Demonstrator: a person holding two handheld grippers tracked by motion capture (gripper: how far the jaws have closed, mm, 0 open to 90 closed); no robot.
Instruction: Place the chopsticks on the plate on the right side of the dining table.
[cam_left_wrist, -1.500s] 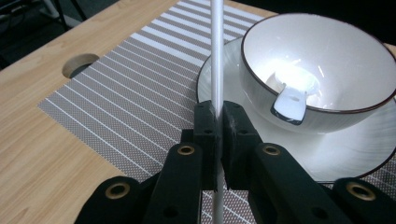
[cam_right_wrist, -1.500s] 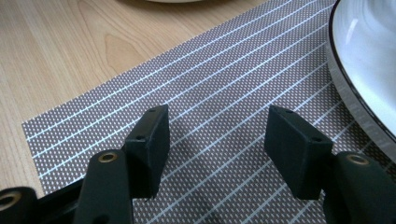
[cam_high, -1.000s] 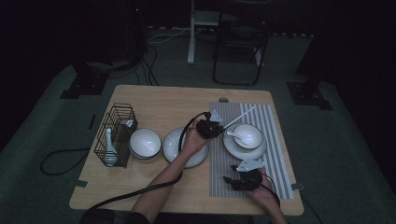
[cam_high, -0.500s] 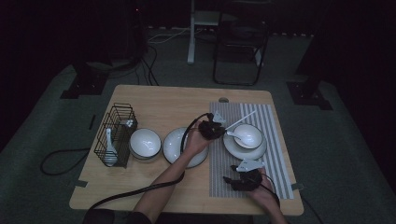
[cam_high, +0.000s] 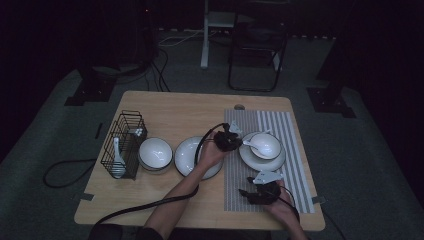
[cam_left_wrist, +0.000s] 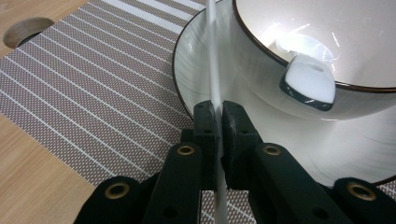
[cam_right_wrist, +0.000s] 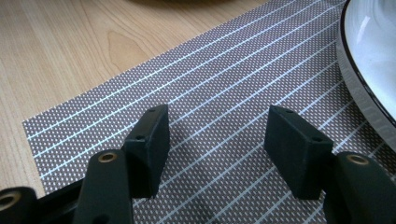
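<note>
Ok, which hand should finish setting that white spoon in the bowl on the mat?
Left, I'd say. The left gripper is shut on the spoon handle right beside the bowl; the right gripper hangs open over bare striped mat.

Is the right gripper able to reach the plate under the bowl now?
Probably yes: the right gripper is open above bare mat, and the plate rim lies just ahead with nothing between.
</note>
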